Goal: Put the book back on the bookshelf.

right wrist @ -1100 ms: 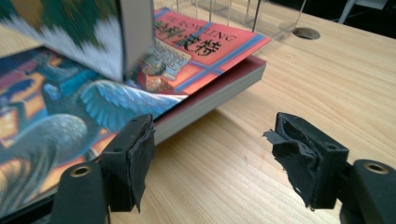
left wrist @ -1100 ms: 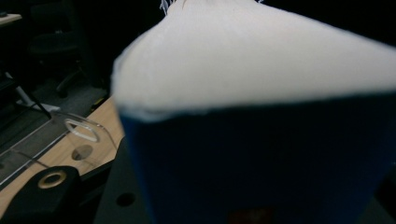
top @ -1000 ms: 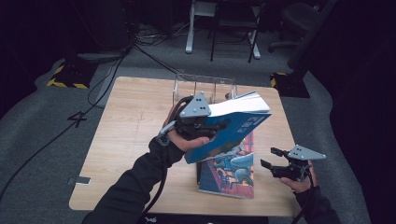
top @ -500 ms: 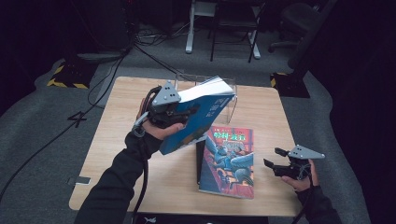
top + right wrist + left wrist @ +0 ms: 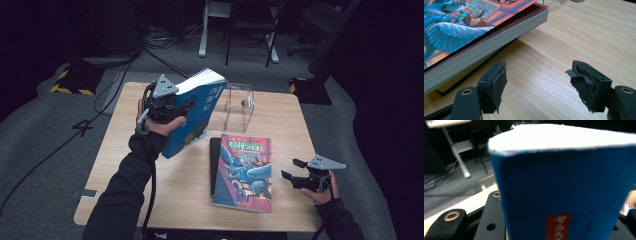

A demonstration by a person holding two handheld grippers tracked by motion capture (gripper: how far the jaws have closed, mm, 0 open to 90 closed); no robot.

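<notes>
My left gripper (image 5: 176, 107) is shut on a thick blue book (image 5: 192, 120) and holds it tilted above the left half of the wooden table (image 5: 120, 155). In the left gripper view the blue book (image 5: 564, 187) stands spine-on between the black jaws, white page edge on top. A book with an illustrated cover (image 5: 243, 170) lies flat on a dark book (image 5: 215, 150) right of centre. My right gripper (image 5: 292, 169) rests low by the table's right edge, open, its torn pads apart over bare wood (image 5: 537, 82), just right of the illustrated book (image 5: 461, 22).
A clear plastic holder (image 5: 239, 102) stands upright at the back middle of the table, just right of the raised book. Chair and desk legs and cables lie on the dark floor beyond the far edge. Bare wood shows at the front left.
My left hand has carried the blue book leftward, away from above the lying stack, and turned it more upright. The right gripper has stayed where it was.
</notes>
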